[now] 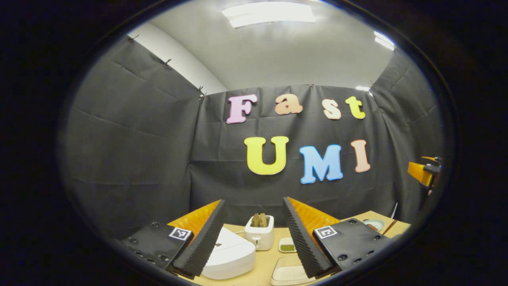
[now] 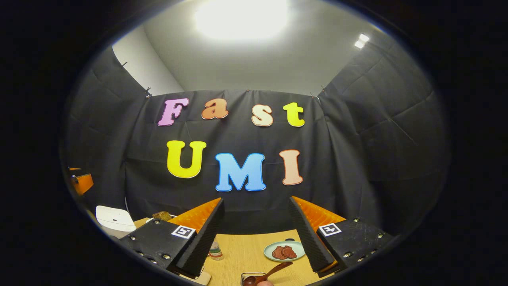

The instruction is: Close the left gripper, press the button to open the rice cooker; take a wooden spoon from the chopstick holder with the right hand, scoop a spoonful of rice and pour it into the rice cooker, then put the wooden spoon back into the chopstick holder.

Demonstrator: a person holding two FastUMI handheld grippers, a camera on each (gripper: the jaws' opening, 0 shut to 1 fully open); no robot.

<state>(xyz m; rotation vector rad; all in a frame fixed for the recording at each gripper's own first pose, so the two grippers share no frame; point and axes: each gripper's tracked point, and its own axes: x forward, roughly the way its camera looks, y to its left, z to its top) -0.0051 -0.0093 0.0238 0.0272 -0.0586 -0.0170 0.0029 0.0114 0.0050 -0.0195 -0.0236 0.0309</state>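
Left gripper view: left gripper (image 1: pixel 254 238) held above the wooden table (image 1: pixel 264 264), fingers spread wide with nothing between them. Lower centre of the frame, between the fingers, white rice cooker (image 1: pixel 230 256) sits with lid down, partly hidden behind the left-hand finger. Just behind it, mid-frame, a white toaster (image 1: pixel 260 234) with brown bread slices (image 1: pixel 259 219) standing in its slots. Right of the toaster a small square dish of green grains (image 1: pixel 287 246); below that, at the bottom edge, a pale rectangular tray (image 1: pixel 287 274), cut off by the right-hand finger. Lower right, a pale plate (image 1: pixel 375 224) with something dark on it, detail too small to tell. At the right edge, mid-height, part of the other gripper. Right gripper view: right gripper (image 2: pixel 256 238) likewise above the table, fingers wide apart, holding nothing. Bottom centre, wooden spoon (image 2: pixel 270 273) lies with its bowl low at the frame edge and handle angled up to the right, resting on a small container whose rim barely shows; the chopstick holder cannot be made out. Just above the spoon, a pale green plate (image 2: pixel 274 256) with reddish-brown pieces. Beside the left-hand finger a small bottle (image 2: pixel 215 250). Lower left, the rice cooker's white lid again, and above it at the left edge the left gripper
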